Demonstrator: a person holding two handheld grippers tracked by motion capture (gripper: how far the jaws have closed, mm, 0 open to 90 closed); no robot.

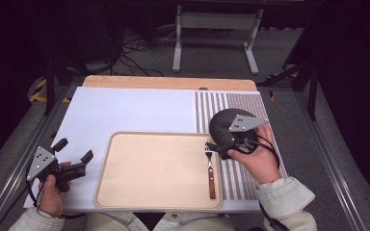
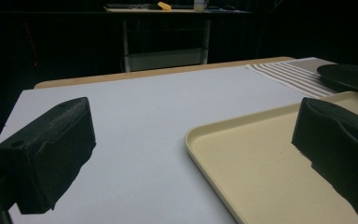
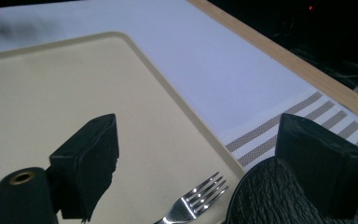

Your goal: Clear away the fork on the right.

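Note:
A beige tray (image 1: 154, 168) lies at the front middle of the white board. A fork (image 1: 210, 168) with a wooden handle rests along the tray's right side, tines pointing away from me. My right gripper (image 1: 213, 144) hovers over the tines, open. In the right gripper view, the fork tines (image 3: 193, 203) and a black textured dish (image 3: 265, 200) lie between its jaws (image 3: 205, 158), the dish against the right jaw. The dish (image 1: 221, 127) sits at the tray's right rim. My left gripper (image 1: 75, 149) is open over the white board, left of the tray (image 2: 261, 163), with nothing between its jaws (image 2: 191, 154).
A brown-striped mat (image 1: 212, 106) covers the right part of the white board (image 1: 135, 110). A wooden table edge (image 1: 168, 83) runs along the far side. Beyond it stand a grey frame (image 1: 217, 29) and cables on the floor.

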